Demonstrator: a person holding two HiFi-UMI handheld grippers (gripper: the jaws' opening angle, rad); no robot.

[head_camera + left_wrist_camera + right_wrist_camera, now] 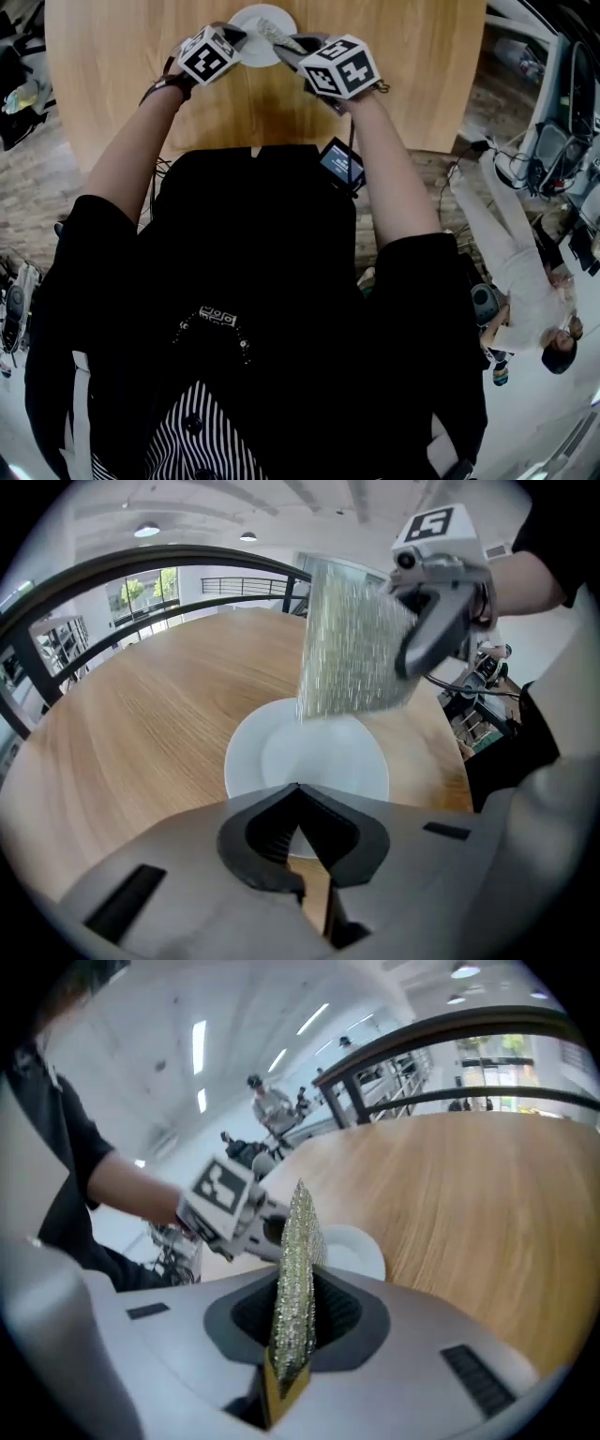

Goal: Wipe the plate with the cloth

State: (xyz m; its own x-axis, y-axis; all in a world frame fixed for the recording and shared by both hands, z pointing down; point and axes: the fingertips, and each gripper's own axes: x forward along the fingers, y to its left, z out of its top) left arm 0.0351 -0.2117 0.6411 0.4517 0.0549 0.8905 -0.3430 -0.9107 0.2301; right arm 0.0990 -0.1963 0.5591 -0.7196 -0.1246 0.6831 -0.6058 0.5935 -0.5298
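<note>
I have both grippers over the far part of the round wooden table [159, 705], and they are near each other above the white plate [323, 761]. The plate lies flat on the table, close to the edge that is far from me, and it looks bare.

The right gripper [292, 1321] is clenched on the cloth [352, 653]. In its own view the cloth stands edge-on between the two jaws, pinched at its lower end, and its free part rises out past the jaw tips. From the left gripper view I see the same cloth from its broad side: a grey-green, glittering, woven sheet that hangs out of the right gripper as a nearly flat rectangle. Its lowest corner reaches down to the far rim of the plate. I cannot tell whether this corner touches the plate or hangs just above it.

The left gripper [297, 789] is closed, its jaw tips meet and nothing is between them. It is just beside the near rim of the plate and above it, apart from the cloth.

In the head view both forearms stretch forward from a black top, and the two marker cubes sit side by side in front of the plate. Another person in light clothes [520, 258] stands on the floor to the right of the table, well apart from it.
</note>
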